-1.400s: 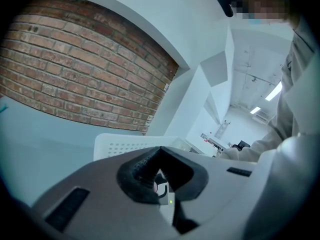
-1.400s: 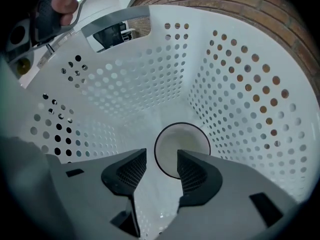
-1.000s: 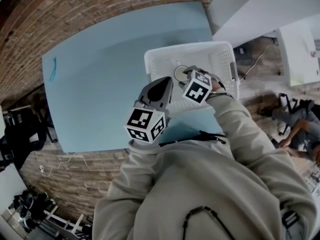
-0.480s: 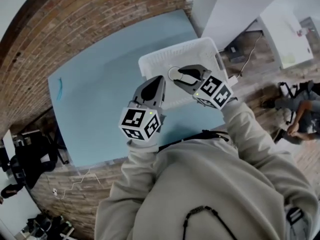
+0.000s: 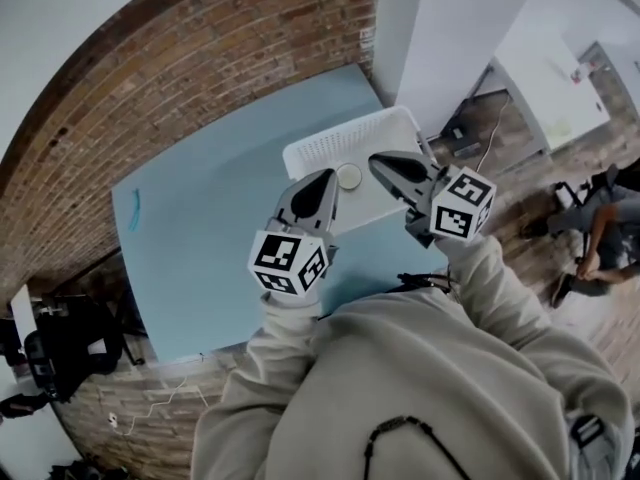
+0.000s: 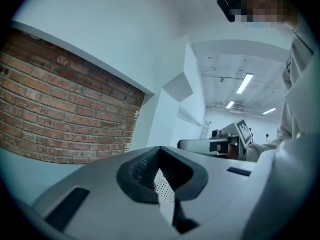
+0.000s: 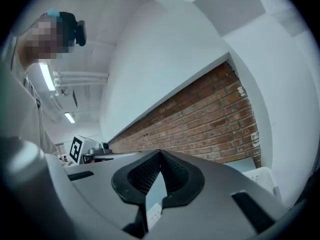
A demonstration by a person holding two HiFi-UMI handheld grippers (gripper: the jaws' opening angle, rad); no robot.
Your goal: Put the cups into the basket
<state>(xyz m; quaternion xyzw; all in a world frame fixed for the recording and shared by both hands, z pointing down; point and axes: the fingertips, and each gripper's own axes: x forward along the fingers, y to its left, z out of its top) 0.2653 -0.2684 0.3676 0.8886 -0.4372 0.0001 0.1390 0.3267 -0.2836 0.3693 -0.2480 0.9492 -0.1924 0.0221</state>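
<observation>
Currently, a single cup is seen lying inside the white basket, which is set at the far right corner of the light blue table. The left hand-held gripper is held over the near edge of the basket, just left of the cup, its jaws clenched together with nothing between them. The right hand-held gripper is held just right of the cup, apart from it; its jaws are brought fully together and nothing is gripped. A brick wall is seen behind the table.
</observation>
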